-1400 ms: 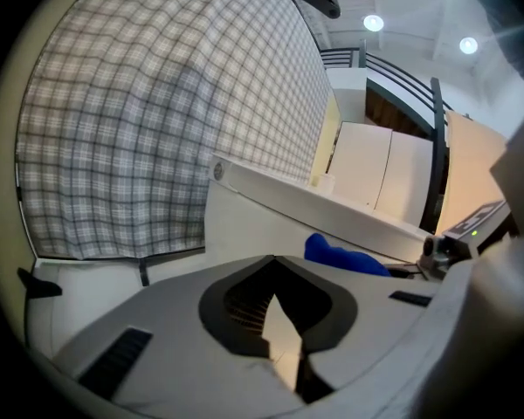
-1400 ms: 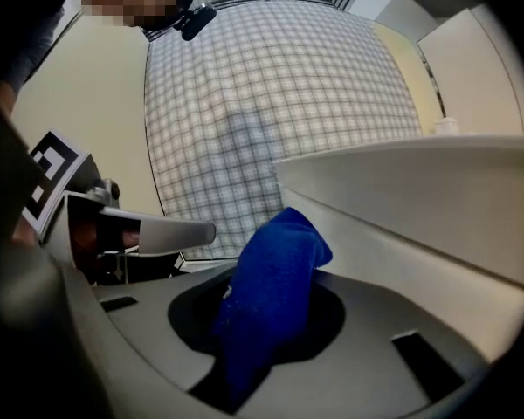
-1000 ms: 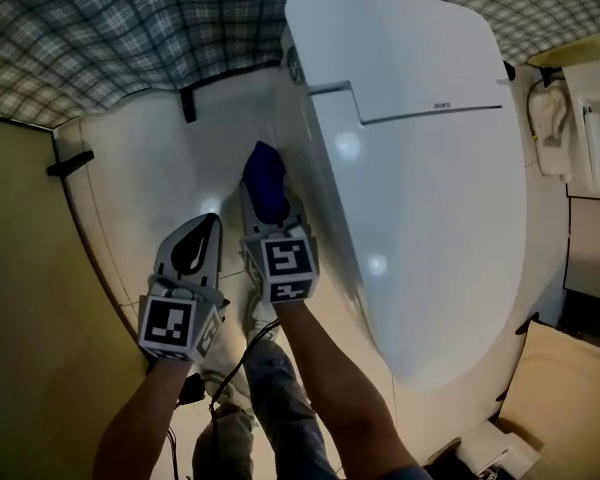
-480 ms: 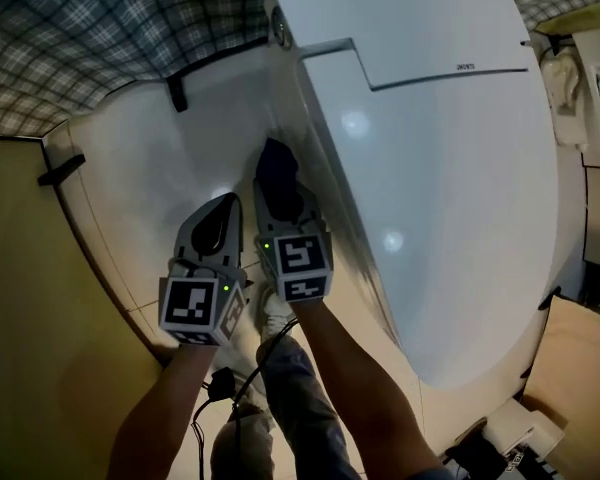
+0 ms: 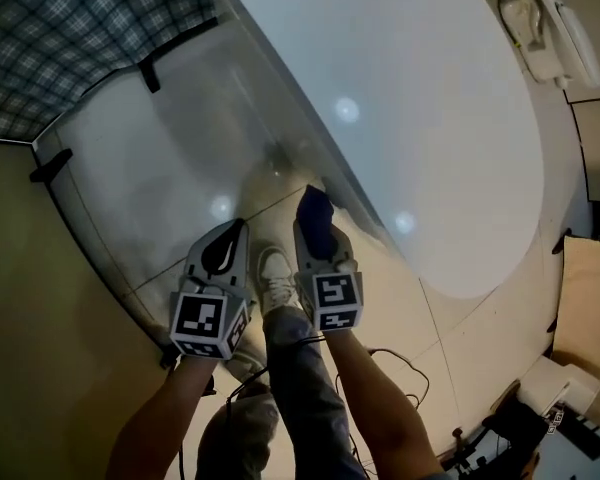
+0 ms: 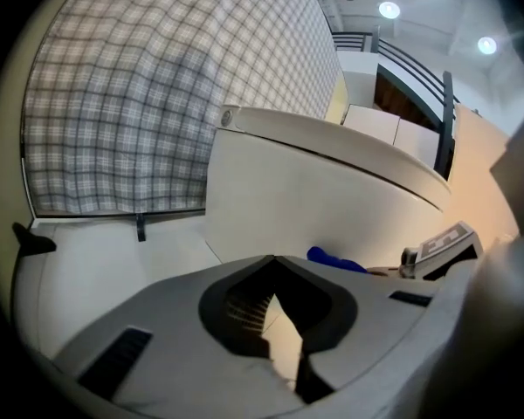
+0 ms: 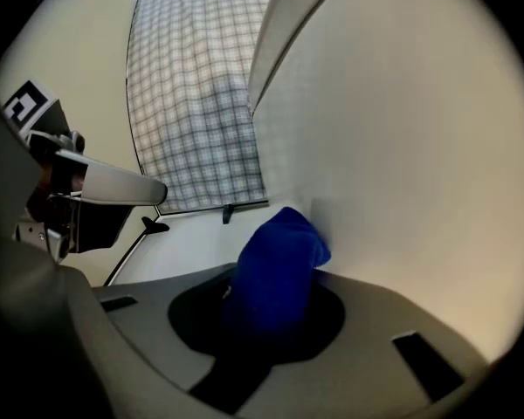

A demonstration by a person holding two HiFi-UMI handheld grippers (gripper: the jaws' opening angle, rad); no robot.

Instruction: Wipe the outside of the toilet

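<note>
The right gripper (image 5: 318, 236) has its fingers clamped on a blue cloth (image 7: 275, 260). The cloth's bunched end, just past the fingertips, rests against the white side of the toilet (image 7: 402, 147). Beside it, the left gripper (image 6: 273, 264) has its fingers closed together, with nothing between them.

**Asker:** Did your head view take in the whole toilet (image 5: 430, 118)?

**Me:** No. Its back end ran off the top edge, and its far side lay hidden under the lid.

**Asker:** And the cloth (image 7: 275, 269)?

**Me:** Its lower part was buried between my right gripper's (image 5: 318, 233) jaws. From my left gripper (image 6: 273, 257), the body hid most of the right one.
</note>
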